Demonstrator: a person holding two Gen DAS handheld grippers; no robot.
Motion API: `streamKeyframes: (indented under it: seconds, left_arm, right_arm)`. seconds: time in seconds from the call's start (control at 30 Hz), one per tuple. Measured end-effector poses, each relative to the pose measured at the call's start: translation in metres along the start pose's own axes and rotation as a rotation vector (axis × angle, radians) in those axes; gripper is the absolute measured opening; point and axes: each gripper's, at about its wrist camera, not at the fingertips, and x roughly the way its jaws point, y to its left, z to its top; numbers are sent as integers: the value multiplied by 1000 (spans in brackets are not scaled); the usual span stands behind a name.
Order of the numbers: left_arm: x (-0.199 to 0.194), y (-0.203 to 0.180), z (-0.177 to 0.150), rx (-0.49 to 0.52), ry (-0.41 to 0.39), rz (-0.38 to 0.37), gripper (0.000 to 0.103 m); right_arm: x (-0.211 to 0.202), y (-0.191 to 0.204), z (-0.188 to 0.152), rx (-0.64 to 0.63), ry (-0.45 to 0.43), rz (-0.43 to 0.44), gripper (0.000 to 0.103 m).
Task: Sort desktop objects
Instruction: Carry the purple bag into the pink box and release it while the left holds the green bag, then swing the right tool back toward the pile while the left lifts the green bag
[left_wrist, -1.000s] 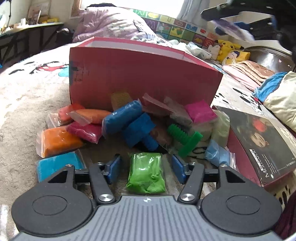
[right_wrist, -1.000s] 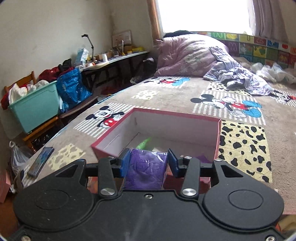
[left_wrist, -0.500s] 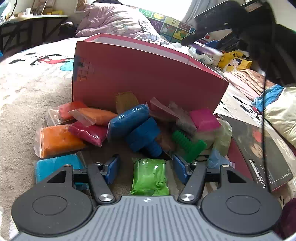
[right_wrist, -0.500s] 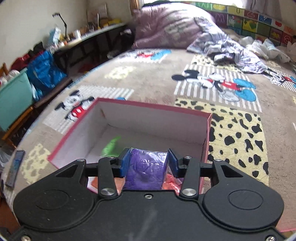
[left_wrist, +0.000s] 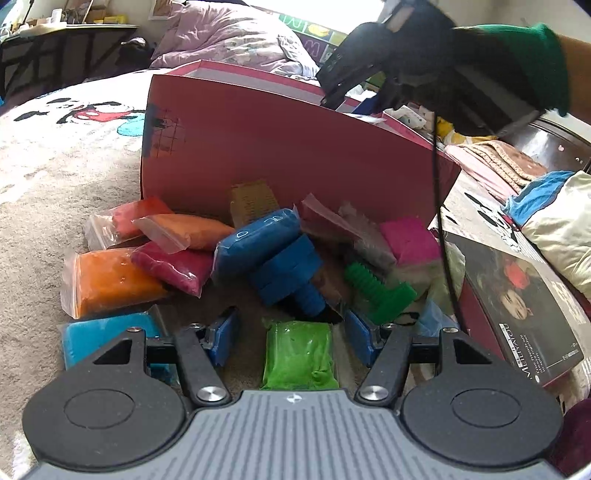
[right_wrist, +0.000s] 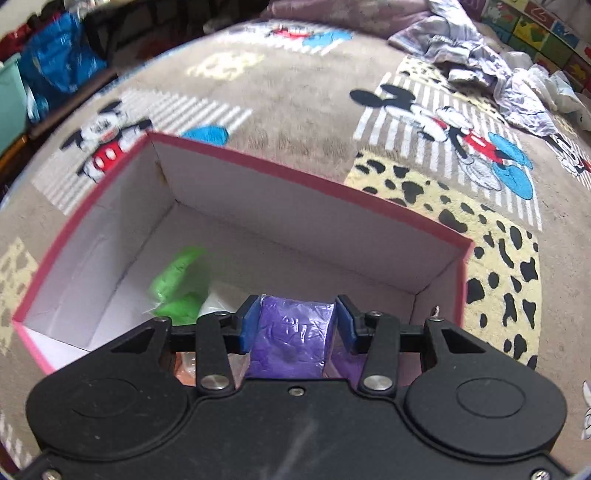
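Two grippers are at work near one red box (right_wrist: 258, 166). The right gripper (right_wrist: 297, 325) has its blue fingers (right_wrist: 248, 325) pressed tight on a purple clay bag (right_wrist: 291, 339). The bag is soft and shiny, with crinkly plastic around it. It hangs over the open top of the red box, near the box's front wall.

The left gripper (left_wrist: 291, 334) is low, in front of the red box (left_wrist: 288, 147). Its fingers (left_wrist: 221, 336) are wide apart. A bright green clay bag (left_wrist: 297, 356) lies on the blanket between them, touching neither one.

More things lie in a pile against the front of the box: an orange clay bag (left_wrist: 107, 282), a dark red clay bag (left_wrist: 173, 267), a blue clay bag (left_wrist: 255, 240), a pink clay bag (left_wrist: 408, 236), a blue toy bolt (left_wrist: 290, 277) and a green toy bolt (left_wrist: 380, 286). A light blue clay bag (left_wrist: 99, 332) sits just left of the left gripper. A dark book (left_wrist: 517, 306) lies to the right of the box.

The box sits on a fuzzy tan blanket (right_wrist: 295, 92) with cartoon mice and black spots on it. Behind the box there is a crumpled purple quilt (left_wrist: 229, 40). It is a messy bedroom.

Inside, the box has white walls. A green clay bag (right_wrist: 181, 280) leans at the left side of the box floor. Something purple and something orange show under the right gripper, but they are mostly hidden.
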Motion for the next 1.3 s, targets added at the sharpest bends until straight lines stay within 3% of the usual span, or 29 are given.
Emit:
streamKeyframes:
  seconds: [0.23,0.4,0.53,0.73,0.97,1.17,1.3]
  left_arm:
    - [-1,2,1,1,2,-6,61]
    - [-1,1,1,13,2,-3,61]
    - [0,0,0,23,1,2,61]
    - [1,-3,-1,34,-1,5,61]
    - [-2,0,-4,34,-8,-14,61]
    - [-6,2,-9,64,-8,-43,68]
    - [-10,1,-13,95,-4,-71,74]
  right_arm:
    - [25,5,3,-1,66,-36,45]
    - [24,5,-1,10,61,-46,55]
    - [3,2,-3,24,1,-34,59]
    - [-67,6,-22,65,-217,60,72]
    - [-138,25,-104,61,-395,207,78]
    - [-155,24,-214,97,-385,270,79]
    - [-147,3,-286,219,-386,286,81]
